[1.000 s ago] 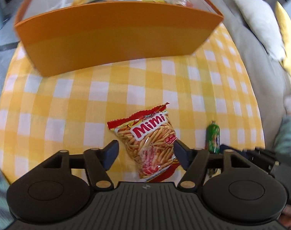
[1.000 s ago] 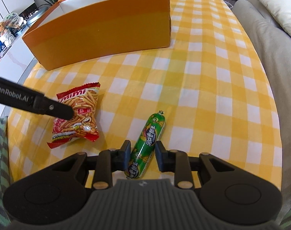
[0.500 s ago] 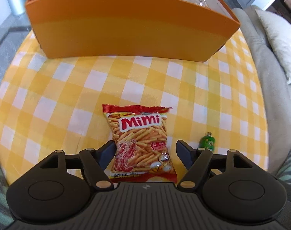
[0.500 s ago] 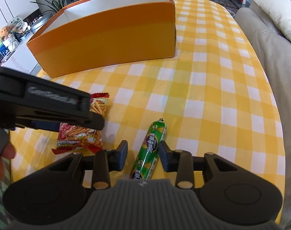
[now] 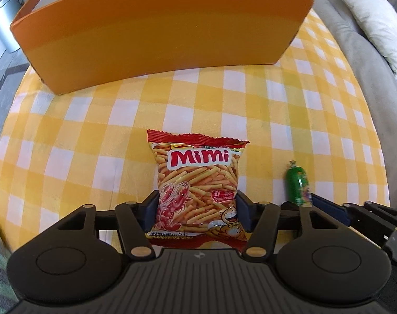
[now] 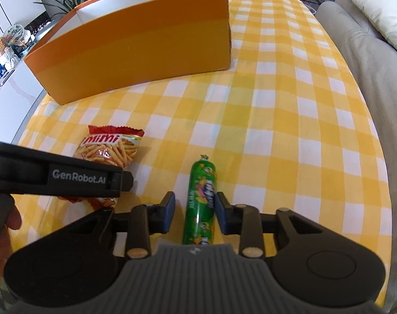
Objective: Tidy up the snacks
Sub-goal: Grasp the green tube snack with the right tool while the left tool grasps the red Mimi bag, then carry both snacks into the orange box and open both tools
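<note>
Orange box (image 5: 159, 26) waits at the checked tablecloth's (image 5: 93, 130) far edge while, near its front edge, the left gripper (image 5: 197, 216) pinches the Mimi shrimp-stick bag (image 5: 198, 188) and the right gripper (image 6: 196, 213) narrowly straddles the green sausage stick (image 6: 201, 204), both seemingly readying lifts.

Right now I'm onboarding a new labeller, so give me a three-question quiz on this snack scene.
1. True or false: the left gripper has its fingers on either side of the Mimi snack bag.
2. Which item lies between the right gripper fingers? A) the Mimi snack bag B) the green sausage stick C) the orange box
3. Fill in: both snacks lie on a yellow-and-white ______ tablecloth.

Key:
1. True; the fingers sit against the bag's sides.
2. B; a gap shows on each side, so the jaws are open.
3. checked
</note>
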A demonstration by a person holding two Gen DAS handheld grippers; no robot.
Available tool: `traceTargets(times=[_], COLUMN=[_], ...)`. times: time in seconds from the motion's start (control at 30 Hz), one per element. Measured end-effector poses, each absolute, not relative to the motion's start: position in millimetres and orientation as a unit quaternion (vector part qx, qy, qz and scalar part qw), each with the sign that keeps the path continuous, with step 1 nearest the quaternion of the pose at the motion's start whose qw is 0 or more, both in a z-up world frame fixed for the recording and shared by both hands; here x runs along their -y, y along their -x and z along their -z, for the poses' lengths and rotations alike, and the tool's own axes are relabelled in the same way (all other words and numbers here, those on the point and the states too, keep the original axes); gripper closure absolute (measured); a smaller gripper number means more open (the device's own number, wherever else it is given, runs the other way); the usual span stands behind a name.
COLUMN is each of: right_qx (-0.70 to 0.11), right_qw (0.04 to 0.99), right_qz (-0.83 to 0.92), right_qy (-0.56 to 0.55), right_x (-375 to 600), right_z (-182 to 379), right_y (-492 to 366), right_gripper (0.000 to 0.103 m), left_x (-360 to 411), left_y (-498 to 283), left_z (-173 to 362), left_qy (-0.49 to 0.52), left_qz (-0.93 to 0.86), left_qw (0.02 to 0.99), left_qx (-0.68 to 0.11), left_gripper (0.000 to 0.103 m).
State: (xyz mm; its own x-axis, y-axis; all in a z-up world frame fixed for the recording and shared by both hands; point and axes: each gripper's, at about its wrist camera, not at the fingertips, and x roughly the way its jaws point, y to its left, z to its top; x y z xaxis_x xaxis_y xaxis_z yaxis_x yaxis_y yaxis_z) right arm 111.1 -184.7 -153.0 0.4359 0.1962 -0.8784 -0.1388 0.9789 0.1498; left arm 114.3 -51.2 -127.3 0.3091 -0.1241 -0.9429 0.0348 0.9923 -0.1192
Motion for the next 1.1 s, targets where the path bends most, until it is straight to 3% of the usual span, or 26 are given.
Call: traceTargets(times=[0.1,0.33,0.7,1.1], right_qx=[-0.522,-0.52,-0.489,-0.421], right_qw=[0.847,0.848,0.866,0.899], right_qz=[-0.099,-0.101,-0.099,-0.119], right_qy=[-0.018,-0.013,-0.021,-0.024], right_x=[183,183,184,174], right_z=[154,154,129,63], right_y=[-110,-109,-103,-111], right_gripper=[0.083,0.084,0.084,0.084], left_x=[50,45,25,2], left_y=[-112,-110,-96,-107], left_z=[125,122,82,16], left_qy=[0.027,0.036,0.051,0.053], left_qz=[0.055,0.074,0.093,0.095], left_qw=[0.814,0.82,0.843,0.886], left_qx=[-0.578,-0.567,-0.527,-0.451], left_gripper=[0.05,0.058,0.058,0.058])
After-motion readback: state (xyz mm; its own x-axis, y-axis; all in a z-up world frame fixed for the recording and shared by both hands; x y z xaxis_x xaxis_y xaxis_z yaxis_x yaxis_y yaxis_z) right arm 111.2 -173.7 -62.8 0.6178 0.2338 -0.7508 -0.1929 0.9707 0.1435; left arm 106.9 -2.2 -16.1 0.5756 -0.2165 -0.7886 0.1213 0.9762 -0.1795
